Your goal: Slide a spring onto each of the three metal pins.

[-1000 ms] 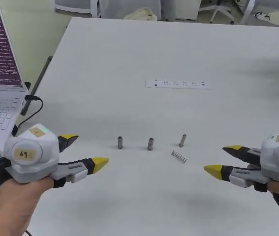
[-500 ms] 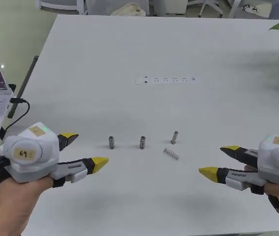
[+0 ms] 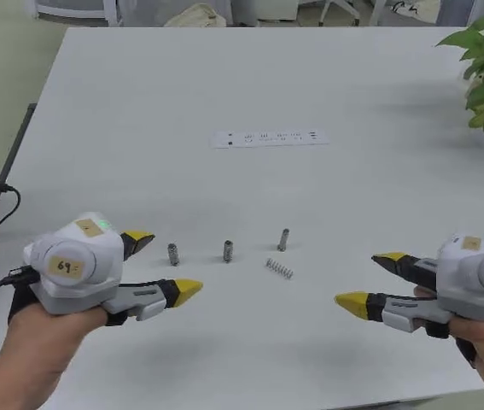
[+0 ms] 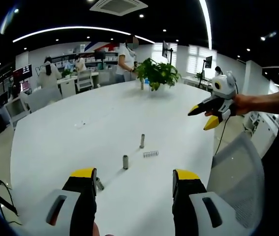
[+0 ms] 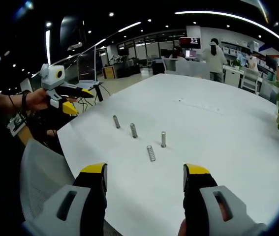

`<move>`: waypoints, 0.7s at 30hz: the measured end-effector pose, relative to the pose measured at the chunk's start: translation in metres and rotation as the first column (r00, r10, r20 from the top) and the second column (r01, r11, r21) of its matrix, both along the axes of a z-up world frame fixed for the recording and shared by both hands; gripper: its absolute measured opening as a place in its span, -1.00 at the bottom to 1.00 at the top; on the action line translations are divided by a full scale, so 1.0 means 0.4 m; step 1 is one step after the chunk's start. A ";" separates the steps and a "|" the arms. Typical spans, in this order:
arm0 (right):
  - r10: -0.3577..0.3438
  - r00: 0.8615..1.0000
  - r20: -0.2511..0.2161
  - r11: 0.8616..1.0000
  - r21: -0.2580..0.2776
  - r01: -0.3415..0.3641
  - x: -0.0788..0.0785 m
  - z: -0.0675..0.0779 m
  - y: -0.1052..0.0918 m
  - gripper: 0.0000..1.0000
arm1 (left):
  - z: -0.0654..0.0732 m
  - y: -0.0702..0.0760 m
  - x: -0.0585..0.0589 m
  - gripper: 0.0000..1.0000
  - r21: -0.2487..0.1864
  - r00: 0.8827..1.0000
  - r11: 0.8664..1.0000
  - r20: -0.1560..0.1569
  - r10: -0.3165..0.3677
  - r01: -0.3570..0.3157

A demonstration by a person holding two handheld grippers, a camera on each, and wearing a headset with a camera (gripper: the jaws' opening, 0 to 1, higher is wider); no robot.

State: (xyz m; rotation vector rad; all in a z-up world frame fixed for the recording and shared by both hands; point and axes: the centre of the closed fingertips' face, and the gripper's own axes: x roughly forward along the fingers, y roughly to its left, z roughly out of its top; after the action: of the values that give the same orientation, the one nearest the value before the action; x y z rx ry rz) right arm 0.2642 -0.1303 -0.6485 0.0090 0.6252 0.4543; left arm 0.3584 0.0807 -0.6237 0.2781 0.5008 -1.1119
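Left gripper [image 3: 164,262]: jaws apart, empty.
Right gripper [image 3: 368,278]: jaws apart, empty.
Spring [image 3: 280,268]: lying loose on table [image 3: 352,102], just beside rightmost upright pin [image 3: 283,240].

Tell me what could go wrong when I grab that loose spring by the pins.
The loose spring lies flat and is thin, so the open right hand-held gripper may pinch it askew or flick it away. The pin nearest it stands upright with no visible holder, and a reaching jaw could knock it over.
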 end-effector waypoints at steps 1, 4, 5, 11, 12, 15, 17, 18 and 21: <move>-0.002 1.000 0.000 1.000 0.000 0.002 -0.001 0.000 -0.002 0.23 | 0.000 -0.006 0.000 0.16 0.000 1.000 1.000 0.000 -0.006 0.006; -0.009 1.000 0.001 1.000 -0.001 0.009 -0.001 0.000 -0.013 0.23 | 0.001 -0.028 0.001 0.16 -0.001 1.000 1.000 0.001 -0.025 0.025; -0.010 1.000 0.002 1.000 -0.001 0.010 -0.002 0.001 -0.015 0.23 | 0.001 -0.032 0.002 0.16 0.000 1.000 1.000 0.001 -0.030 0.030; -0.012 1.000 -0.006 1.000 -0.002 0.012 -0.005 -0.009 -0.024 0.23 | -0.002 -0.061 0.010 0.16 0.003 0.998 0.998 0.005 -0.061 0.061; -0.010 1.000 -0.007 1.000 -0.004 0.010 -0.005 -0.011 -0.026 0.23 | -0.003 -0.065 0.011 0.16 0.004 0.998 0.998 0.006 -0.066 0.066; -0.010 1.000 -0.007 1.000 -0.004 0.010 -0.005 -0.008 -0.028 0.23 | -0.007 -0.081 0.008 0.15 0.010 0.996 0.996 0.010 -0.087 0.087; -0.012 1.000 -0.005 1.000 -0.002 0.012 -0.004 -0.006 -0.031 0.23 | -0.011 -0.096 0.008 0.15 0.017 0.994 0.994 0.013 -0.106 0.106; -0.013 1.000 -0.005 1.000 -0.002 0.013 -0.004 -0.005 -0.032 0.23 | -0.014 -0.102 0.008 0.14 0.020 0.993 0.993 0.013 -0.115 0.114; -0.013 1.000 -0.003 1.000 -0.002 0.013 -0.003 -0.003 -0.034 0.22 | -0.019 -0.124 0.008 0.14 0.036 0.989 0.989 0.020 -0.144 0.143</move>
State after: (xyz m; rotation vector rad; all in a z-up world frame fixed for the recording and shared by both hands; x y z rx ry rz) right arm 0.2628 -0.1438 -0.6497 0.0119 0.6283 0.4407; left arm 0.3618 0.0312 -0.6313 0.3605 0.4862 -1.2399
